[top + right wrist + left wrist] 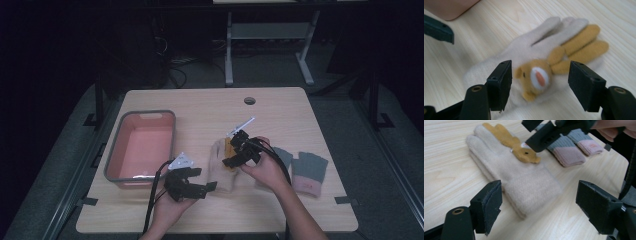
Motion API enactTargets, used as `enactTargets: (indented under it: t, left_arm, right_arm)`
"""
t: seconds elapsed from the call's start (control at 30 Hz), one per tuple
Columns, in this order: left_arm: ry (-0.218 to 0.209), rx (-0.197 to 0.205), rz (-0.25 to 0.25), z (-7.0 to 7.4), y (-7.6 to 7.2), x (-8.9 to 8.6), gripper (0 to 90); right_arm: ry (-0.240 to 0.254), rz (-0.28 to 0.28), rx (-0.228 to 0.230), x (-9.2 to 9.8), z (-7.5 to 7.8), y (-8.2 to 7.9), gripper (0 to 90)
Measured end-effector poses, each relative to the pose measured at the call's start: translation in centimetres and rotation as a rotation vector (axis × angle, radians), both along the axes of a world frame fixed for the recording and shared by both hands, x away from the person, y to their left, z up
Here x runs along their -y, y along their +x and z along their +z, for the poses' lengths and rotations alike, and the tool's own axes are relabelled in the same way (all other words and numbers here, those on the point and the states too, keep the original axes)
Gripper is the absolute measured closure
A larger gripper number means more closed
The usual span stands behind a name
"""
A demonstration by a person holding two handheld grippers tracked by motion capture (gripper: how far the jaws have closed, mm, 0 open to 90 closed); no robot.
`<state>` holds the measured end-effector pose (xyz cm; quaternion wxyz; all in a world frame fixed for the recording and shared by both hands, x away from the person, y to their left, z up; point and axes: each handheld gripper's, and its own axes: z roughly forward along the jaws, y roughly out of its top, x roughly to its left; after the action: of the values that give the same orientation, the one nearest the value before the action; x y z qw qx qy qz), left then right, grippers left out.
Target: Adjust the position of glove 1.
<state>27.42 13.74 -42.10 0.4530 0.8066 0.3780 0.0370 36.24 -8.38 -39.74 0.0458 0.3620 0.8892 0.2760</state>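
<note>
A cream knitted glove [220, 175] [524, 177] [524, 50] lies flat on the wooden table [280, 115], with a tan animal figure [536, 77] [521, 151] sewn on top. My right gripper [234, 149] [540, 75] hovers over it, open, with its jaws on either side of the animal's face and not pressing on it. My left gripper [202, 179] [539, 197] stands open just left of the glove's cuff end, nothing between its fingers. In the left gripper view, the right gripper [549, 132] hangs above the animal figure.
A pink bin with a grey rim [112, 160] stands at the table's left, close to my left hand. A pair of grey and pink gloves [310, 172] [567, 150] lies to the right of the cream glove. A cable hole [249, 100] sits near the far edge.
</note>
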Motion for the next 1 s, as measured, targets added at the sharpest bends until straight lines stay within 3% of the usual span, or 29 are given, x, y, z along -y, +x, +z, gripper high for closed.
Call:
enactTargets:
  t: [0.17,0.47,0.8,0.87,1.0]
  left_arm:
    - [0.027,-0.013,0.009,-0.2,1.0,0.6,21.1]
    - [0.009,-0.124,0.024,-1.5,2.7,1.1,26.0]
    - [0.021,-0.208,0.046,-2.5,3.4,1.1,30.4]
    - [0.024,-0.215,0.048,-2.6,3.4,1.1,31.3]
    - [0.033,-0.23,0.054,-2.8,3.4,1.2,33.9]
  right_arm:
    - [0.029,-0.032,-0.027,1.1,-0.3,0.0,35.5]
    - [0.078,-0.085,-0.056,2.5,-1.0,-0.7,35.6]
    - [0.133,-0.116,-0.106,2.7,-2.9,-1.7,35.7]
    - [0.155,-0.124,-0.138,2.6,-3.4,-1.7,35.7]
    - [0.169,-0.131,-0.159,2.3,-4.2,-1.7,35.7]
